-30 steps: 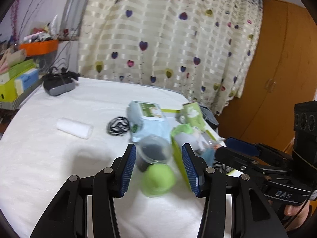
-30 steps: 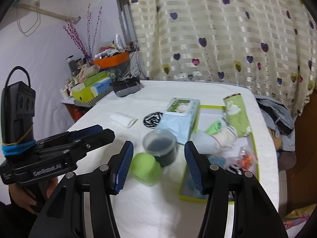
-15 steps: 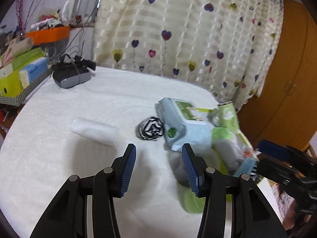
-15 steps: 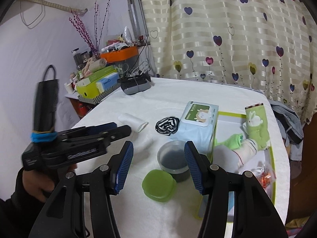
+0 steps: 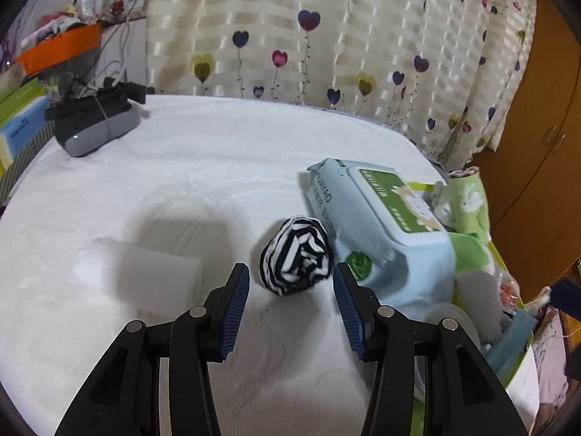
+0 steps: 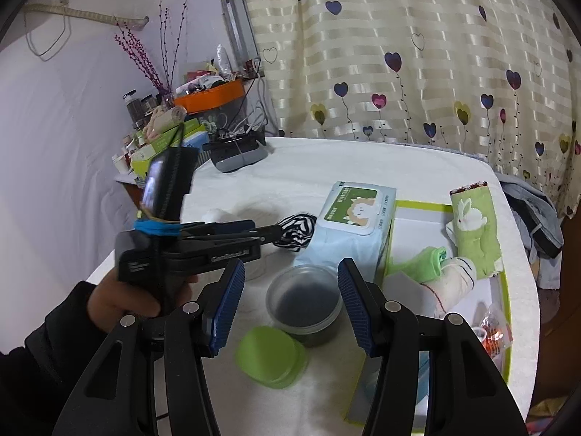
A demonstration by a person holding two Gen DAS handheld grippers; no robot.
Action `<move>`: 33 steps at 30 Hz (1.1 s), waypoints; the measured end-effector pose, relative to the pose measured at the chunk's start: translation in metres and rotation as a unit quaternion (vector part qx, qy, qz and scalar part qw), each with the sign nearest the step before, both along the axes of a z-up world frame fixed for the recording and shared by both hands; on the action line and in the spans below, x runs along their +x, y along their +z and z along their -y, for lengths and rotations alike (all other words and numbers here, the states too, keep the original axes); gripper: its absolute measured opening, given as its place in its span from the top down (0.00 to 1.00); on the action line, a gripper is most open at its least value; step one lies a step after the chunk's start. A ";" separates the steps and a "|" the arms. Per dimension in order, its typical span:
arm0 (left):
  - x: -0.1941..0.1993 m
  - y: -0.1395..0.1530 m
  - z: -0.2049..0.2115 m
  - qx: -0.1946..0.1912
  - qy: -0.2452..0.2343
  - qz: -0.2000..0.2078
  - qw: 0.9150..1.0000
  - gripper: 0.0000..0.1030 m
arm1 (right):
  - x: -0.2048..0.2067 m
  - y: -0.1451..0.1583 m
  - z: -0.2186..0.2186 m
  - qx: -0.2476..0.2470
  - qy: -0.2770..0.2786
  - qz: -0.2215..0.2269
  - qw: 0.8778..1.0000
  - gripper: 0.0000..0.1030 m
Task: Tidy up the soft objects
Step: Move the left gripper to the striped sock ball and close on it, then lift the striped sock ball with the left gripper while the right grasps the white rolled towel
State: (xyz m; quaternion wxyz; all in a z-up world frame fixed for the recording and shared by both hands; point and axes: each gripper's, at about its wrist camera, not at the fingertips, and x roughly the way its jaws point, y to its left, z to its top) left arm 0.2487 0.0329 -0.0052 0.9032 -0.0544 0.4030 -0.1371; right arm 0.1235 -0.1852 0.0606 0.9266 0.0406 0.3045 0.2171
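Note:
A rolled black-and-white striped sock (image 5: pixel 296 256) lies on the white table, just ahead of my open left gripper (image 5: pixel 290 307), roughly in line with the gap between its fingers. It also shows in the right wrist view (image 6: pixel 296 230), with the left gripper (image 6: pixel 272 234) reaching it. A white rolled cloth (image 5: pixel 138 272) lies left of it. A green-rimmed tray (image 6: pixel 506 290) at the right holds a green rabbit towel (image 6: pixel 474 236), a green sock (image 6: pixel 421 267) and a white sock (image 6: pixel 452 285). My right gripper (image 6: pixel 290 305) is open above a dark tub (image 6: pixel 305 299).
A blue wet-wipes pack (image 5: pixel 377 229) lies right of the striped sock, against the tray. A green lid (image 6: pixel 270 358) lies beside the tub. A grey headset (image 5: pixel 96 125) sits at the far left of the table. Boxes and an orange bin (image 6: pixel 210 96) stand beyond the table.
My left gripper has moved left and forward from the tub and green lid to the striped sock. My right gripper has drawn back and risen a little.

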 end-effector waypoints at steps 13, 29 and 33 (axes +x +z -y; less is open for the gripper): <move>0.031 -0.027 0.017 0.030 -0.010 -0.028 0.999 0.87 | 0.011 -0.002 0.002 0.003 0.001 -0.006 1.000 0.47; -0.041 0.024 -0.023 -0.017 0.021 0.027 0.999 0.93 | 0.022 0.008 -0.014 -0.016 0.021 0.004 1.000 0.47; -0.062 0.031 -0.045 -0.025 0.043 0.035 0.998 0.93 | 0.038 0.009 -0.031 -0.041 0.044 0.003 0.998 0.47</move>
